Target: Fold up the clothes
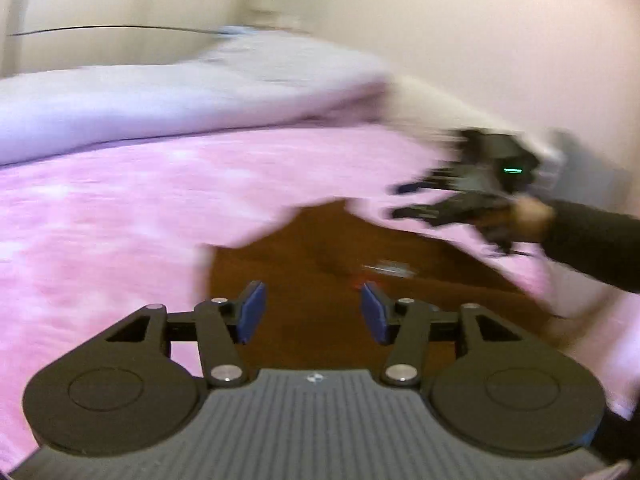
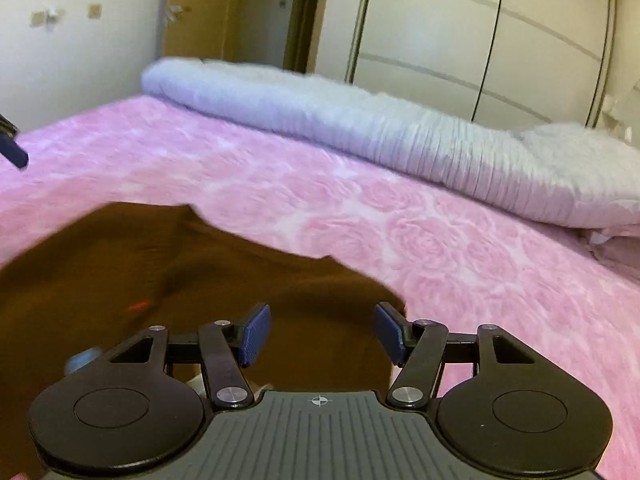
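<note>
A brown garment lies on the pink rose-patterned bedspread; it also shows in the left wrist view, blurred. My left gripper is open and empty, hovering above the garment. My right gripper is open and empty, just above the garment's near edge. In the left wrist view the right gripper shows at the right, held by a hand in a dark sleeve, its jaws apart above the bedspread. A blue fingertip of the left gripper shows at the left edge of the right wrist view.
A rolled lavender quilt lies along the far side of the bed, with a pale pillow at its right end. White wardrobe doors and a doorway stand beyond. A cream wall is close behind.
</note>
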